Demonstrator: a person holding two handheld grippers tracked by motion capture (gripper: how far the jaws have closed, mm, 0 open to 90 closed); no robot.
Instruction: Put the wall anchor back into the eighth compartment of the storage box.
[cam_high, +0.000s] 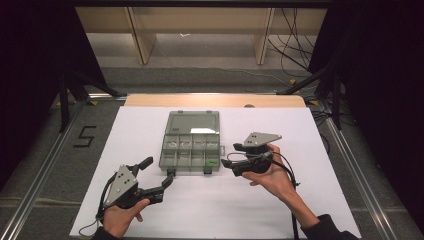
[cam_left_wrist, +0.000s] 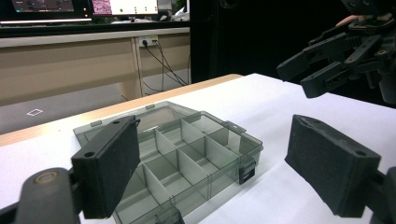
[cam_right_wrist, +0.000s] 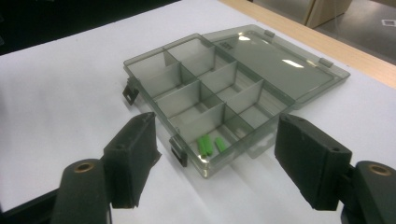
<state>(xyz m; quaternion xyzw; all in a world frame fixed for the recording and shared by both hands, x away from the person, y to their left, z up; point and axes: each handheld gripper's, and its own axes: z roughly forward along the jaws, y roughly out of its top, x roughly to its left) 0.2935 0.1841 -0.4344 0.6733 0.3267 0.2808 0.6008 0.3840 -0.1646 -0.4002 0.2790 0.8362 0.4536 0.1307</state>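
Note:
A smoky grey compartment box (cam_high: 191, 151) lies in the middle of the white table, its lid (cam_high: 192, 122) folded flat behind it. Its dividers show in the left gripper view (cam_left_wrist: 187, 158) and the right gripper view (cam_right_wrist: 201, 93). Small green pieces (cam_right_wrist: 205, 144) sit in one near corner compartment (cam_high: 212, 162). My left gripper (cam_high: 159, 171) is open just in front of the box's left front corner, its jaws wide apart (cam_left_wrist: 219, 168) and empty. To the right of the box my right gripper (cam_high: 230, 155) is held open with nothing in it (cam_right_wrist: 215, 163), and it is also seen from the left one (cam_left_wrist: 322, 65).
A white sheet (cam_high: 150, 125) covers the table, with a wooden strip (cam_high: 215, 100) along the far edge. Two latches (cam_high: 170, 172) hang at the box's front. Floor tape shaped like a 5 (cam_high: 85, 136) lies to the left. Cables (cam_high: 295, 45) and stand legs are beyond.

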